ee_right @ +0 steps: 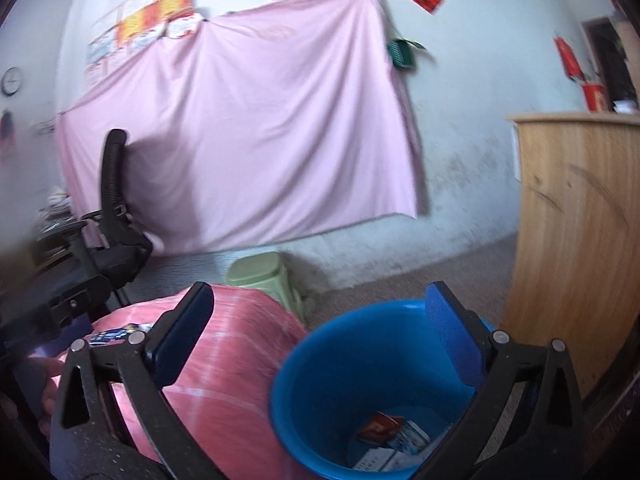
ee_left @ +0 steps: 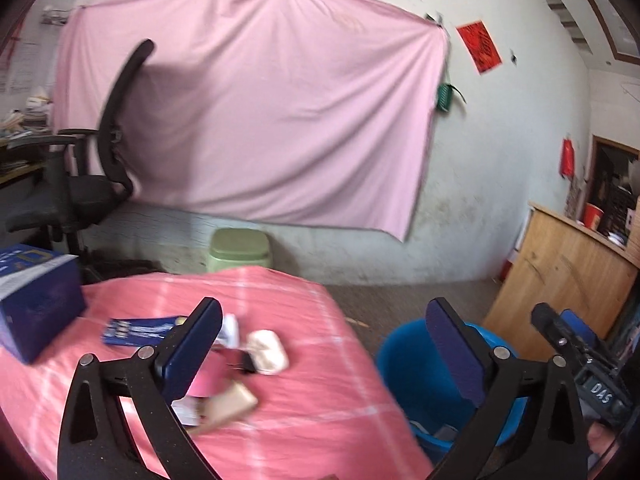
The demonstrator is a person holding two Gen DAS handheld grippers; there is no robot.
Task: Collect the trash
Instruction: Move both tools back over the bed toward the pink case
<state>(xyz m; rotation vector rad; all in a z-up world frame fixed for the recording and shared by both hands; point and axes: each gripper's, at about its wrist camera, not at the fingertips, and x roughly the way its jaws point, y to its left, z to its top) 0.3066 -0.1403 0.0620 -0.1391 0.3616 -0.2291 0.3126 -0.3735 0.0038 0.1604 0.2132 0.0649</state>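
Left wrist view: the left gripper (ee_left: pixel 324 336) has its jaws spread wide and grips nothing. Its own black frame cuts off the lower part of the picture and hides part of the trash pile (ee_left: pixel 240 364) on the pink-clothed table (ee_left: pixel 320 420). The pile lies just inside the finger at 9 o'clock — a crumpled white wad (ee_left: pixel 267 351), a tan flat piece (ee_left: pixel 232 402), a pink strip and a small black item, all blurred and hard to name. A blue printed packet (ee_left: pixel 138 330) lies flat at 10 o'clock from the pile, and a dark blue box (ee_left: pixel 38 300) stands at the table's far left, cut by the frame edge. The blue bucket (ee_left: pixel 404 364) sits on the floor beside the table at 4 o'clock, largely covered by the other finger; only a grey scrap shows in its bottom. The right gripper's body pokes in at 3 o'clock.

Right wrist view: the right gripper (ee_right: pixel 320 328) hangs above the bucket (ee_right: pixel 320 360), jaws wide apart and holding nothing. Inside the bucket lie a red carton (ee_right: pixel 380 426) and white and blue printed wrappers (ee_right: pixel 400 446) — partly hidden by the finger at 4 o'clock. The table (ee_right: pixel 224 380) bulges at 8 o'clock, its top mostly out of sight. A green stool (ee_right: pixel 264 276) stands behind it, against the wall under a hanging pink sheet (ee_right: pixel 248 128).
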